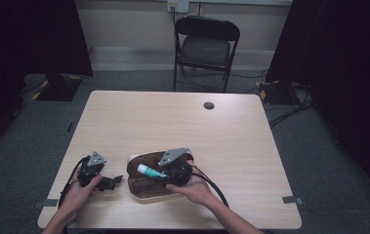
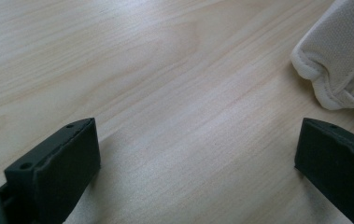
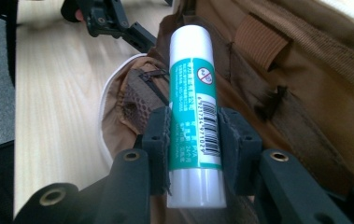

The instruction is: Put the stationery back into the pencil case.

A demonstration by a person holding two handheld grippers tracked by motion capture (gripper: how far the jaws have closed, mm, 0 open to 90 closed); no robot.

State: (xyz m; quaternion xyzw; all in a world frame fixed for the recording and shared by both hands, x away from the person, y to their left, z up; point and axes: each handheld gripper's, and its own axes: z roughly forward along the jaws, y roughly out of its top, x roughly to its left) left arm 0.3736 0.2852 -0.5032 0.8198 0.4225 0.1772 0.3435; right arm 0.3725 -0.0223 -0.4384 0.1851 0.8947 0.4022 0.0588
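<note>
A white-and-teal glue stick is clamped between the pads of my right gripper, which is shut on it. The stick hangs over an open pencil case, white outside and brown inside, near the table's front edge. My right gripper points left above the case. To the left of the case, my left gripper lies low on the table, jaws wide open with only bare wood between them. The case's white padded corner sits just beyond its right jaw.
The light wooden table has a round cable hole near its far edge. A black folding chair stands behind the table. Dark curtains hang at both sides.
</note>
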